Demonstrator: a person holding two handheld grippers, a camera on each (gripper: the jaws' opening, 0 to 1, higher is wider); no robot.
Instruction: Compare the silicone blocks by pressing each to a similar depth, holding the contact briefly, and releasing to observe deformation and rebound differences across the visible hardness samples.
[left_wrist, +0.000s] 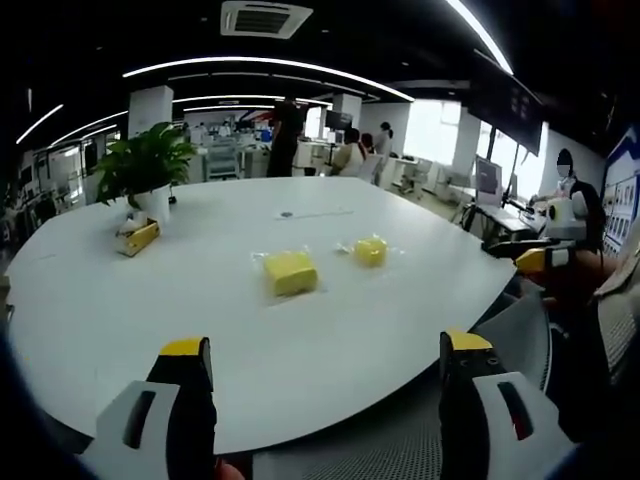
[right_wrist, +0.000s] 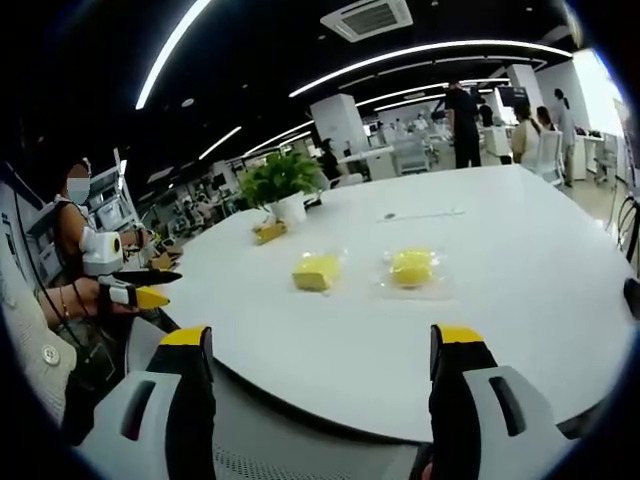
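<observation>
Two yellow silicone blocks, larger block (left_wrist: 291, 272) and smaller block (left_wrist: 371, 250), lie near each other at mid white table (left_wrist: 150, 320), each apparently in clear wrap. Judged light, soft, possibly slippery; best pressed on the top centre. Left gripper (left_wrist: 325, 365) and right gripper (right_wrist: 322, 355) stand spread wide, empty, well short of them.

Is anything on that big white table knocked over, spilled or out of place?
Nothing stands out. Two yellow silicone blocks lie flat in clear wrappers on the white table, apart from each other. The potted plant stands upright, with a small yellow box beside it. Both grippers are open and short of the table.
</observation>
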